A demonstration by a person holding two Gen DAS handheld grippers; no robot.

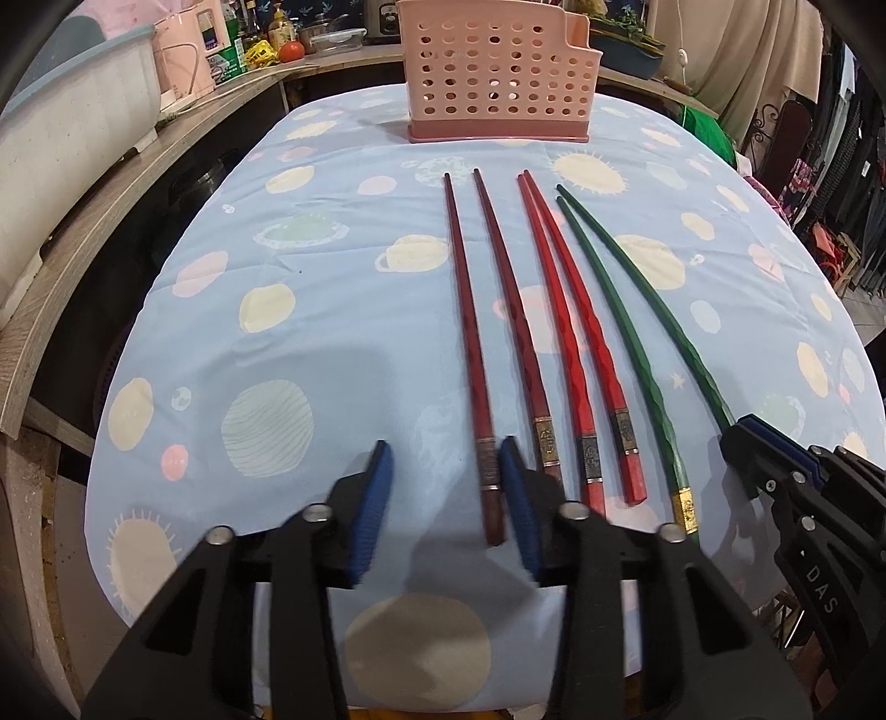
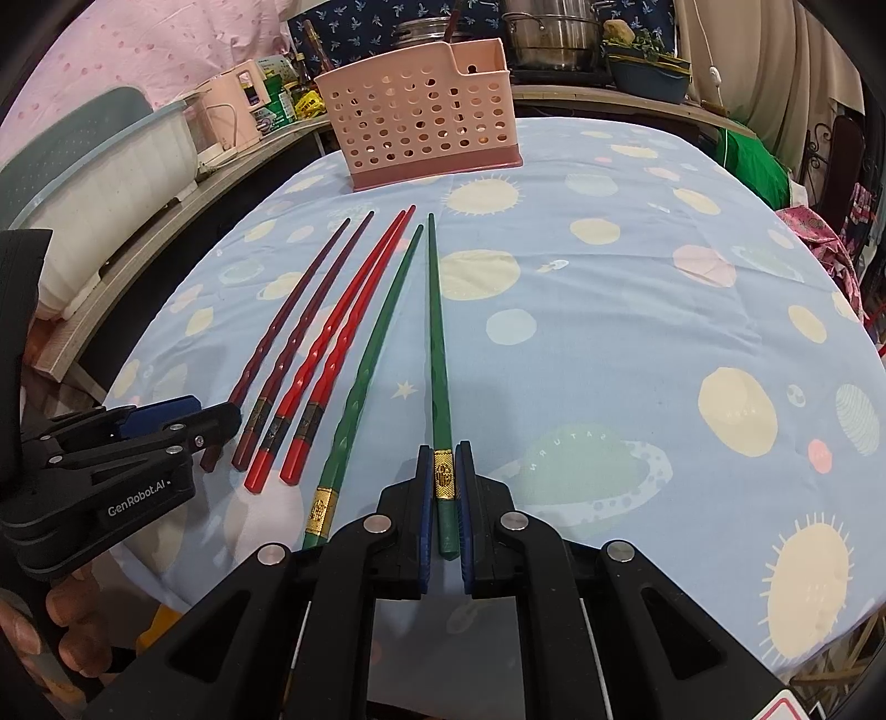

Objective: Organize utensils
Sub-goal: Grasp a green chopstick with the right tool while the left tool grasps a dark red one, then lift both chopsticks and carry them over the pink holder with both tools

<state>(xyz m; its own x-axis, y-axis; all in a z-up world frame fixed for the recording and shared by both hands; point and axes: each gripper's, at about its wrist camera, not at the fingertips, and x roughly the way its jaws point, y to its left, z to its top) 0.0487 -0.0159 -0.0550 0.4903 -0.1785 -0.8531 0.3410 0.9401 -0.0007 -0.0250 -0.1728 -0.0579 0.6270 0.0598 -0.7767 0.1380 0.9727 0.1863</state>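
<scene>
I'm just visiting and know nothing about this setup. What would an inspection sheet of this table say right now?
Surface: table under a planet-print cloth.
Job's things: six chopsticks in a row: two dark red, two red, two green; pink holder at the far end.
Clutter: nothing seen on the cloth.
Grippers: left gripper open beside a dark red chopstick; right gripper closed on a green chopstick.
Cables: white cord by the curtain.
Surroundings: pots, bottles, a side shelf.

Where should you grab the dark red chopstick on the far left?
Grip the leftmost dark red chopstick at its thick near end by the metal band, coming from the table's near edge with a finger on each side. That end is widest and nearest, and cloth shows on both sides of it.
</scene>
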